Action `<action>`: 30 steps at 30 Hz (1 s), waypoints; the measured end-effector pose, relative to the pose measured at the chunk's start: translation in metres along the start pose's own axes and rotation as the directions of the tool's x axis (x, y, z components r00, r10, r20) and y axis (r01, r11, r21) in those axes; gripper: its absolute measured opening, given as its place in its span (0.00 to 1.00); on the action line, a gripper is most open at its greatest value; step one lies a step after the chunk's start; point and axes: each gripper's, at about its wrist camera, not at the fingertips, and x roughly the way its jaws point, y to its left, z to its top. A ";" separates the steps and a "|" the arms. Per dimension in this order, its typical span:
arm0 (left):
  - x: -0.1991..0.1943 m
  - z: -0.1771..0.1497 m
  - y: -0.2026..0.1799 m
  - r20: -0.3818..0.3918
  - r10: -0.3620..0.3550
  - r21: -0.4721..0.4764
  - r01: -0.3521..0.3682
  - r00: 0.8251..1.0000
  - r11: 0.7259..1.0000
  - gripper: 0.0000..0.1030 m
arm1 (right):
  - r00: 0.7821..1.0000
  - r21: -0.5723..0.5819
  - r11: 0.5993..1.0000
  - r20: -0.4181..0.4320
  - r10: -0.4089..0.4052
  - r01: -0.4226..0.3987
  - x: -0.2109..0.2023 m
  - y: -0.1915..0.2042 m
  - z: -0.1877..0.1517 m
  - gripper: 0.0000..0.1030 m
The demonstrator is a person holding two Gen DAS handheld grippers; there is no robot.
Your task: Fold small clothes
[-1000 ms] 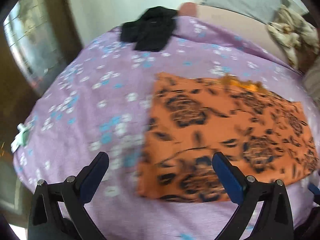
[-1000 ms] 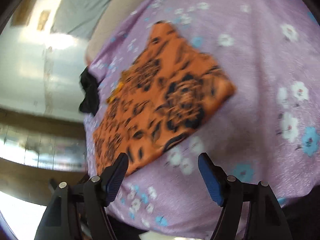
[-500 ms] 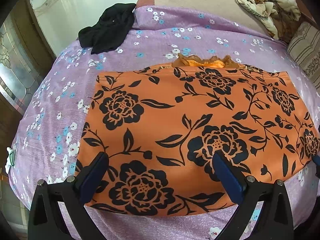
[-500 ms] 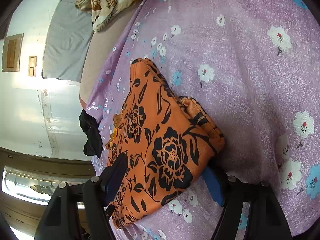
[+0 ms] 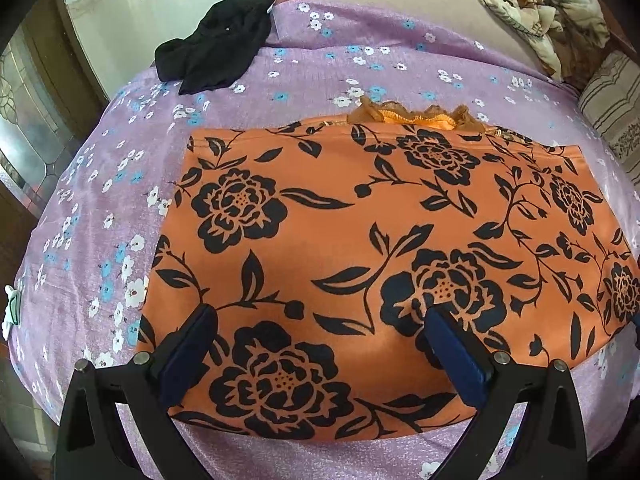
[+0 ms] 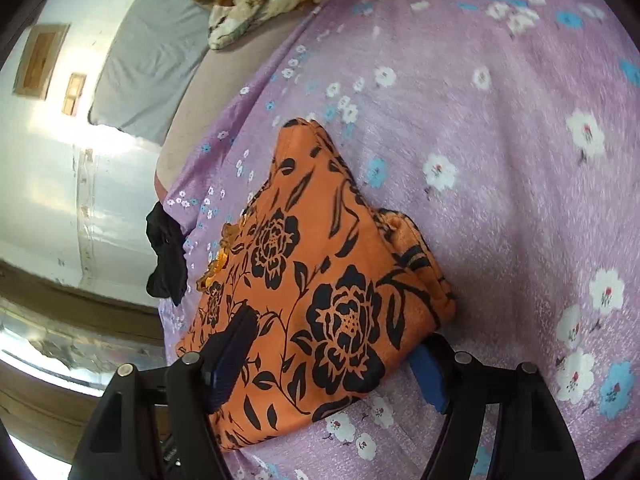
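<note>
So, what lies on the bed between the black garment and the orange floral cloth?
Only bare purple floral bedsheet, between black garment and orange floral cloth; left wrist view.

Both grippers now sit closer over the orange floral garment (image 5: 360, 264); the right gripper (image 6: 328, 364) straddles its near corner, jaws apart.

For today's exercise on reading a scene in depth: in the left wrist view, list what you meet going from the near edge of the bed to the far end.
left gripper → orange floral garment → orange lace trim → bare stretch of purple flowered bedsheet → black garment
</note>
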 end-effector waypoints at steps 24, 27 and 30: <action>-0.011 0.001 -0.003 0.078 0.019 0.039 -0.022 0.997 0.999 1.00 | 0.996 -0.064 0.994 -0.018 -0.085 0.084 0.011 0.003 0.001 0.69; 0.026 -0.011 -0.009 -0.040 0.010 0.098 -0.006 0.999 0.995 1.00 | 0.992 -0.110 0.987 -0.009 -0.123 0.121 0.017 0.007 0.002 0.30; 0.021 -0.010 -0.012 -0.017 0.009 0.103 -0.008 1.000 0.995 1.00 | 0.989 -0.127 0.982 -0.043 -0.144 0.138 0.023 0.011 0.005 0.16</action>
